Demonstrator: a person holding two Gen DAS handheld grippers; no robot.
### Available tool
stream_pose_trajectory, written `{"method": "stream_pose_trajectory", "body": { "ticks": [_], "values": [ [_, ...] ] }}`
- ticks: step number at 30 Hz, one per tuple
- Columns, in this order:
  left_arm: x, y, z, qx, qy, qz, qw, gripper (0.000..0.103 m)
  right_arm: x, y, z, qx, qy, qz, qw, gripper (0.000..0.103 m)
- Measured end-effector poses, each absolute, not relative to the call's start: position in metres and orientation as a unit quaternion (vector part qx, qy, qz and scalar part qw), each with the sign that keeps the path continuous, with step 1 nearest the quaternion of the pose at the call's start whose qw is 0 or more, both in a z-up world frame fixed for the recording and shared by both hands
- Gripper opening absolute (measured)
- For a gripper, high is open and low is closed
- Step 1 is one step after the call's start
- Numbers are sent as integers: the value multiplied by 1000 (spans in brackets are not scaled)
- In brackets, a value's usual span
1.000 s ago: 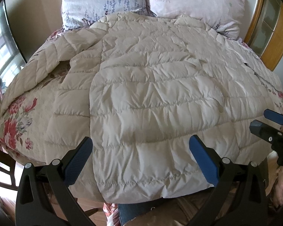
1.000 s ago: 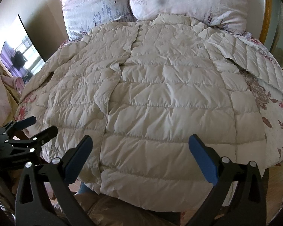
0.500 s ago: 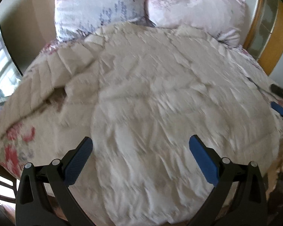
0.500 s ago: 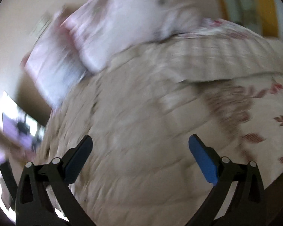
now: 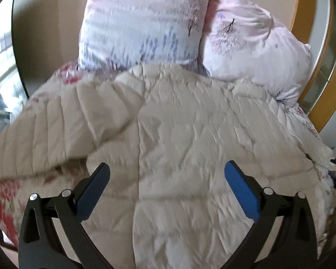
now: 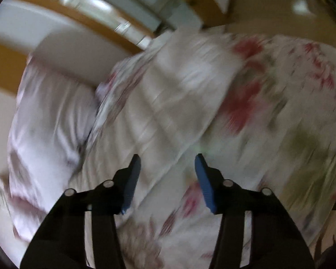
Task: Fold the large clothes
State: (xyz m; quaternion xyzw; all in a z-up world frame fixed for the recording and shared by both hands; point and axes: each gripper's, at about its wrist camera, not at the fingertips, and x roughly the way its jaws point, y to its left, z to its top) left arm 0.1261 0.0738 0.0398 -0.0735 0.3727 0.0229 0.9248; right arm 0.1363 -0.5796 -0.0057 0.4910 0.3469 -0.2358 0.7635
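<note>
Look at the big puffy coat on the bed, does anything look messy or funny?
A little. The cream puffy coat lies spread flat, but its sleeve on the left sticks out sideways with the edge lifted, showing the flowery bedcover beneath. No tears or spills show. The right wrist view is too blurred to judge.

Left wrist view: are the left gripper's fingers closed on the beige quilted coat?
No. The left gripper is wide open, and the beige quilted coat lies spread on the bed between and beyond its fingers, ungripped.
</note>
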Motion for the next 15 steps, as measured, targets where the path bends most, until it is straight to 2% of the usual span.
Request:
{"method": "stream_pose_trajectory", "body": {
  "ticks": [3,8,14,15],
  "values": [
    [133,71,41,-61,353,5,934,102,133,-604,-14,515,332,-248,750,36],
    [142,77,40,-97,326,-41,940,102,128,-623,-12,512,325,-275,746,34],
    [151,78,31,-120,341,-71,930,102,132,-626,-9,478,309,-320,757,33],
    [151,78,29,-121,342,-72,929,102,131,-626,-10,473,311,-324,758,27]
  ]
}}
